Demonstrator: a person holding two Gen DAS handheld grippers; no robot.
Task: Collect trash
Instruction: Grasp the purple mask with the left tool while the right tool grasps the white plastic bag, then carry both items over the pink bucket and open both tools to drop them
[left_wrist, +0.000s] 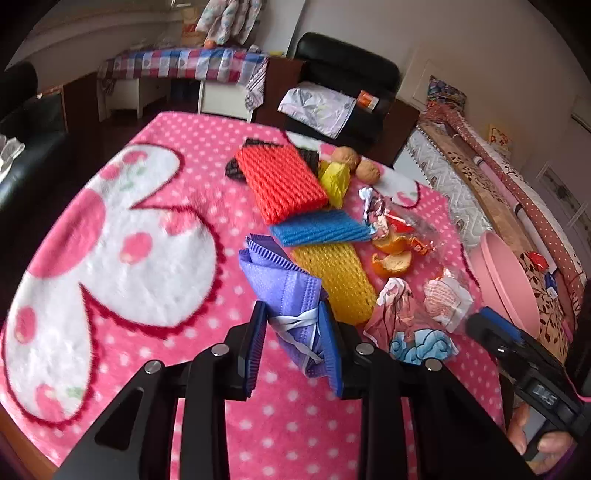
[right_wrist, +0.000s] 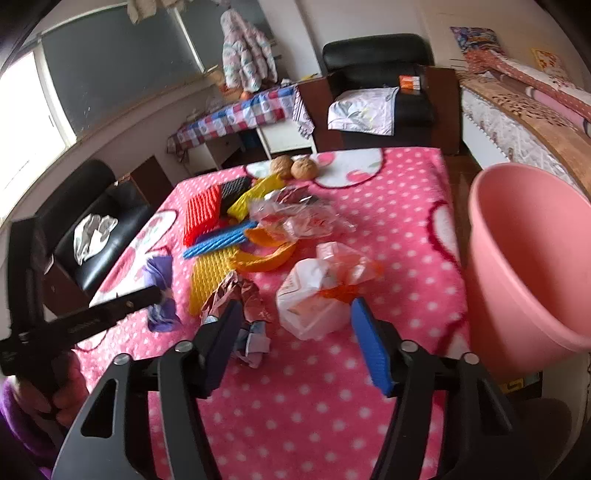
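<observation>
A crumpled purple face mask (left_wrist: 291, 291) with white ear loops lies on the pink dotted blanket (left_wrist: 288, 417). My left gripper (left_wrist: 293, 314) has its blue pads pressed against both sides of the mask, shut on it. In the right wrist view the same mask (right_wrist: 160, 271) bulges on either side of that gripper's finger. My right gripper (right_wrist: 295, 306) stands open over a crumpled white plastic bag (right_wrist: 314, 310) with an orange strip; its pads do not touch the bag. A pink bin (right_wrist: 528, 258) stands at the table's right edge.
Red (left_wrist: 280, 181), blue (left_wrist: 321, 230) and yellow (left_wrist: 340, 280) foam nets lie mid-table with orange peel (left_wrist: 393, 264), a foil wrapper (left_wrist: 375, 210), a crumpled pink wrapper (right_wrist: 236, 291) and two walnuts (right_wrist: 293, 168). Black chairs stand beyond and to the left; a bed is on the right.
</observation>
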